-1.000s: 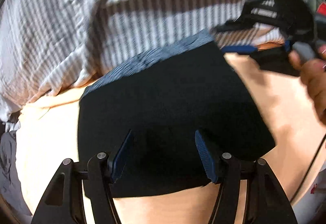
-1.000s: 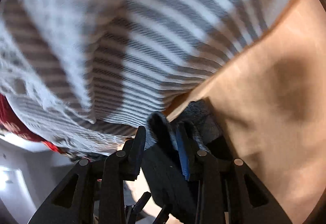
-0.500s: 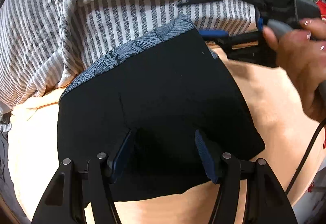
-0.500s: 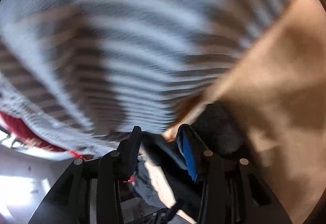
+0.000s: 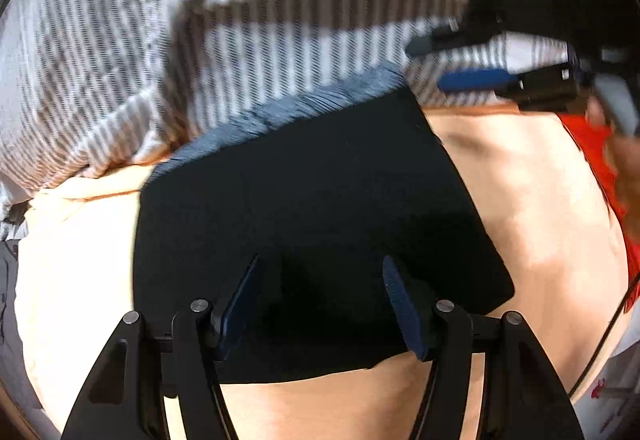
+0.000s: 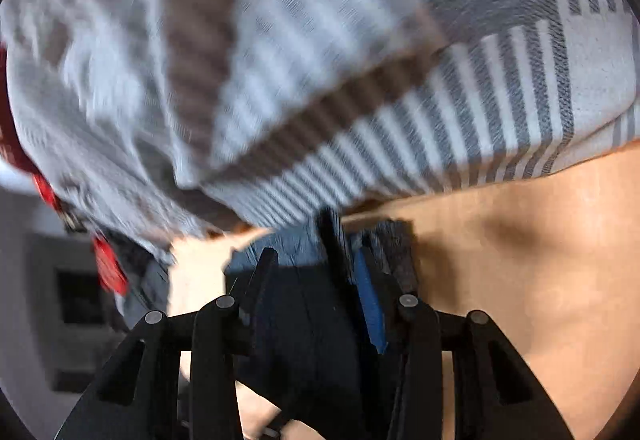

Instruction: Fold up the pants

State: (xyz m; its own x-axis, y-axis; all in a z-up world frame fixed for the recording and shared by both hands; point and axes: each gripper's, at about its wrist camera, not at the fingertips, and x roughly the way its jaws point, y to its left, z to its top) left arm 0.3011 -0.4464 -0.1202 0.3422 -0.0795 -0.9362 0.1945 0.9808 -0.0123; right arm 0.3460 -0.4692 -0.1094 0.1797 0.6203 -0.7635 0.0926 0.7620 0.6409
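Hovering low in the left wrist view, the left gripper [image 5: 320,304] stands spread over the folded black pants [image 5: 312,207], which lie flat on the peach sheet [image 5: 532,199]. Upper right, the right gripper [image 5: 472,63] has just opened off the blue patterned waistband [image 5: 304,107] and lifted away, nothing pinched; the fold looks finished. Beyond: rumpled grey-striped woven cloth [image 5: 200,19].

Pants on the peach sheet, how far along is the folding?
Done: pants lie as a compact rectangle on the sheet. In hand: right gripper jaws have just been opening, nothing pinched; left gripper hovers open. Left: perhaps final smoothing.
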